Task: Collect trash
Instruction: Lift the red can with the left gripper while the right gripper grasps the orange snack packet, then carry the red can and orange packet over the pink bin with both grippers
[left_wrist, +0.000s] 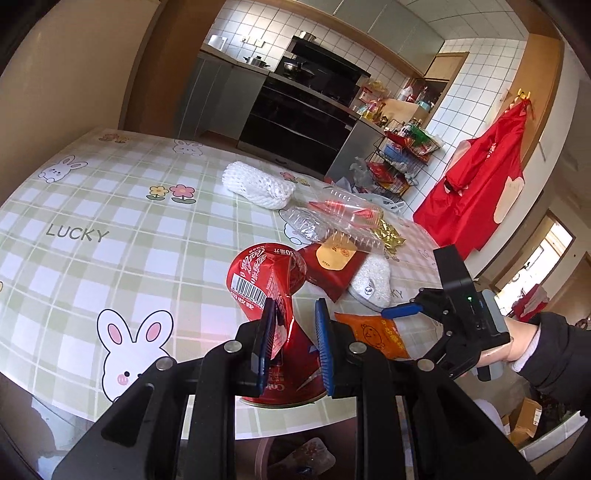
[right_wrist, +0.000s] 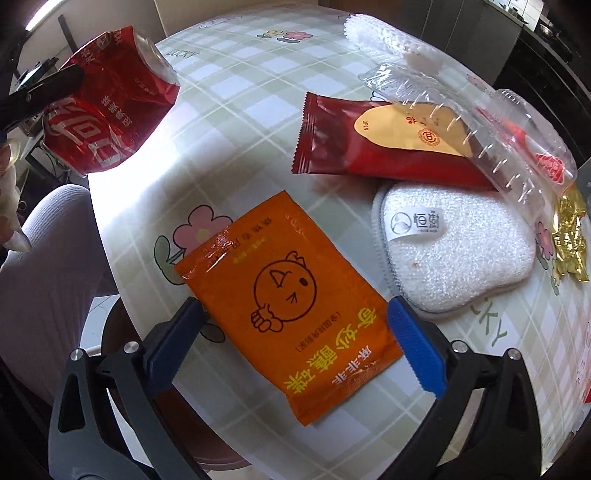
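The worktop (right_wrist: 240, 110), under a checked rabbit-print cloth, is carrying the trash. The left tool (left_wrist: 293, 334) is pinching a crushed red can (left_wrist: 267, 280) and holding it over the near edge. The right tool (right_wrist: 291, 341) is hanging spread wide around an orange packet (right_wrist: 284, 295) lying flat, with a white pad (right_wrist: 458, 254), a red packet (right_wrist: 373, 144) and a clear bottle (right_wrist: 480, 125) just beyond.

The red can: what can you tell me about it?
The red can is a crushed metal drinks can, with white lettering and a barcode on its creased side. The left claw is pinching its dented middle. It is tilted, silver top away from the claw, near the table edge; whether it touches the table is unclear.
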